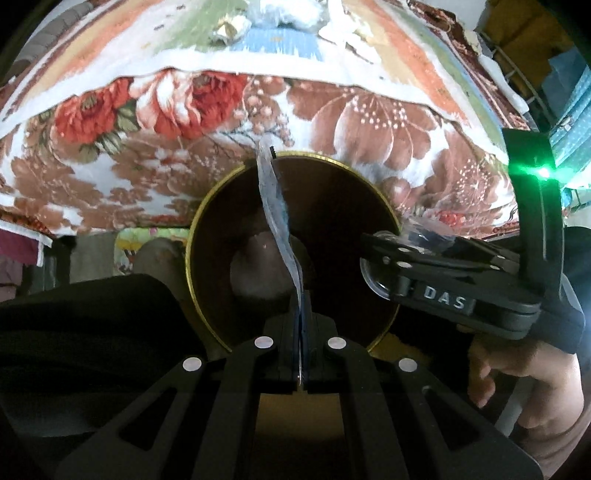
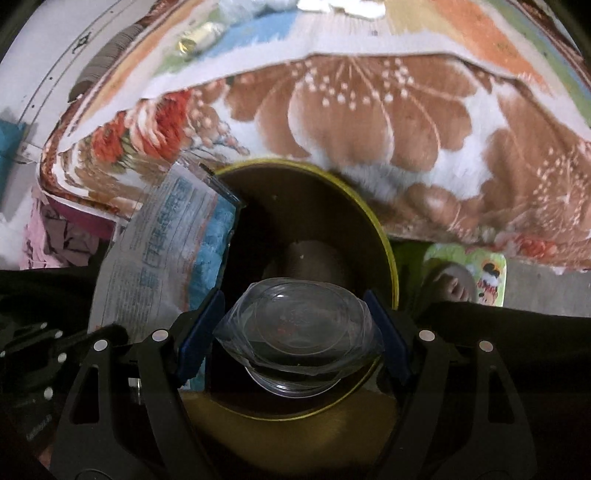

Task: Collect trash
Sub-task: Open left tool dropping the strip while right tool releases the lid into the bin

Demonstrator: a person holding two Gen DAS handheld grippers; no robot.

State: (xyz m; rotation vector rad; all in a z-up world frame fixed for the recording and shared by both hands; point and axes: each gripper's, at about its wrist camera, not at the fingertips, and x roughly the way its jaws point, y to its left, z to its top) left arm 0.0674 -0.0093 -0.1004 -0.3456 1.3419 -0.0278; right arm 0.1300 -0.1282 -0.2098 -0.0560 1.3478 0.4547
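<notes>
A round bin with a gold rim [image 1: 201, 218] and a dark inside stands below both grippers, against the hanging blanket. My left gripper [image 1: 301, 321] is shut on a flat blue-and-white plastic wrapper [image 1: 275, 206], which stands edge-on over the bin's mouth. In the right wrist view the wrapper [image 2: 159, 251] shows its printed face, left of the bin rim [image 2: 386, 236]. My right gripper [image 2: 293, 314] is shut on a clear plastic cup [image 2: 295, 325], its blue pads pressing both sides, just above the bin's opening. From the left wrist view that right gripper [image 1: 391, 258] reaches in from the right.
A floral blanket [image 1: 351, 122] hangs over the edge behind the bin. On top of it lie a gold foil scrap [image 1: 227, 31] and crumpled white pieces [image 1: 291, 11]. A person's hand [image 1: 517, 365] holds the right gripper. A foot on a patterned mat [image 2: 454, 284] is beside the bin.
</notes>
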